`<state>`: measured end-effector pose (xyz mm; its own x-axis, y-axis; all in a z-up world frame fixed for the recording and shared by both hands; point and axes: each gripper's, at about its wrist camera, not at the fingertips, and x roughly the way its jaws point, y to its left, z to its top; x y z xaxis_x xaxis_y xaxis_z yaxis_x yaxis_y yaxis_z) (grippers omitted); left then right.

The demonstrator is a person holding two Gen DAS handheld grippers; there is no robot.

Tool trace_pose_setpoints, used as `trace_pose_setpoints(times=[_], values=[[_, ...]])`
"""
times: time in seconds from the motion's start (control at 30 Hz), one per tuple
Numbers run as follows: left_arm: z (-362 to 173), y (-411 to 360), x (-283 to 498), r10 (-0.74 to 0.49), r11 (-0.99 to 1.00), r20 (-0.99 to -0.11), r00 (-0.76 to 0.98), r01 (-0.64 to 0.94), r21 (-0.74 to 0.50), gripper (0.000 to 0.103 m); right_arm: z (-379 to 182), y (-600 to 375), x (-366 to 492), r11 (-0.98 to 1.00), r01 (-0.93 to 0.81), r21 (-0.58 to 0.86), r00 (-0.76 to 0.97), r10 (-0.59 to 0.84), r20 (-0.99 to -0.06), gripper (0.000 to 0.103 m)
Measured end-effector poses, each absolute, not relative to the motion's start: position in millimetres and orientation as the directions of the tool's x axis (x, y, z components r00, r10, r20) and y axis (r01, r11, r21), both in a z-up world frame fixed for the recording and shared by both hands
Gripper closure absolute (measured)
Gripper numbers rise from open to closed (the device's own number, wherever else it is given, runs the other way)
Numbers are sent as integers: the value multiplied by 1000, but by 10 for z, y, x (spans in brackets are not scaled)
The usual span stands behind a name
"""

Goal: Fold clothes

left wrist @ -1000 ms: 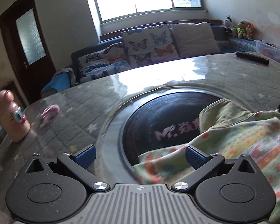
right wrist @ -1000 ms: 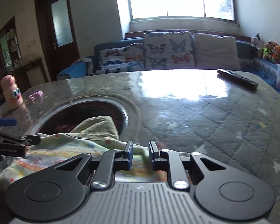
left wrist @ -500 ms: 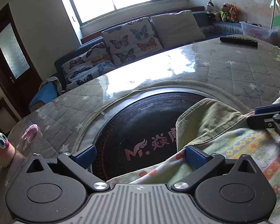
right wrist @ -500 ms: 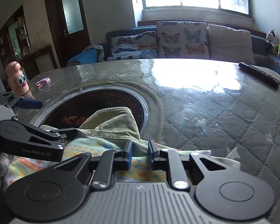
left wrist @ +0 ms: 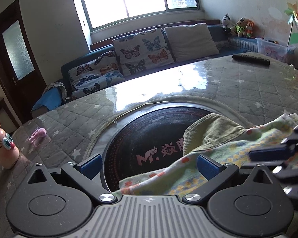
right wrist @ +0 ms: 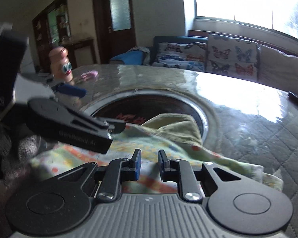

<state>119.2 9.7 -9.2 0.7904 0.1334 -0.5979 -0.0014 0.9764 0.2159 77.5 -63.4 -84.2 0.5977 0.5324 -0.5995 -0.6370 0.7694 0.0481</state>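
Observation:
A small garment [left wrist: 218, 150] with a coloured pattern and a green corduroy part [right wrist: 174, 127] lies on the quilted table, partly over the round black hotplate [left wrist: 149, 138]. My left gripper [left wrist: 147, 163] is open, its jaws wide apart over the garment's near edge. It also shows in the right wrist view [right wrist: 93, 111] at the left, above the cloth. My right gripper [right wrist: 149, 163] has its jaws slightly apart over the patterned cloth, with nothing visibly pinched. It shows in the left wrist view [left wrist: 272, 152] at the right, above the garment.
A pink cartoon bottle [left wrist: 2, 144] and a small pink item [left wrist: 38, 134] stand at the table's left. A black remote [left wrist: 251, 59] lies at the far right. A sofa with butterfly cushions [left wrist: 143, 53] runs behind the table.
Both grippers have moved left over the garment. The right gripper has turned left and its jaws have opened a little. The left gripper stays wide open.

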Motion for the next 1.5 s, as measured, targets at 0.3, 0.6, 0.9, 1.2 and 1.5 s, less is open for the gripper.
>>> trace_pose_setpoints(times=[0.3,0.6,0.9,1.2,1.5], values=[[-75,81,784,94,982,-587,804,22,186,0,-823,-657,472,734,-679,6,580,541,-609,85],[-226,64,491,109,979,-600,792,19,204,0,-855,-757,61,712,-702,-1,569,560,-603,85],[-294,135,289,126,984,-582,804,-27,175,0,-892,-864,-124,725,-688,20,578,566,-588,85],[-295,133,216,126,984,-564,816,-33,173,0,-860,-1073,-119,782,-618,79,620,546,-563,84],[-328,147,201,126,985,-559,820,-37,169,0,-937,-1504,-114,905,-420,64,720,375,-583,84]])
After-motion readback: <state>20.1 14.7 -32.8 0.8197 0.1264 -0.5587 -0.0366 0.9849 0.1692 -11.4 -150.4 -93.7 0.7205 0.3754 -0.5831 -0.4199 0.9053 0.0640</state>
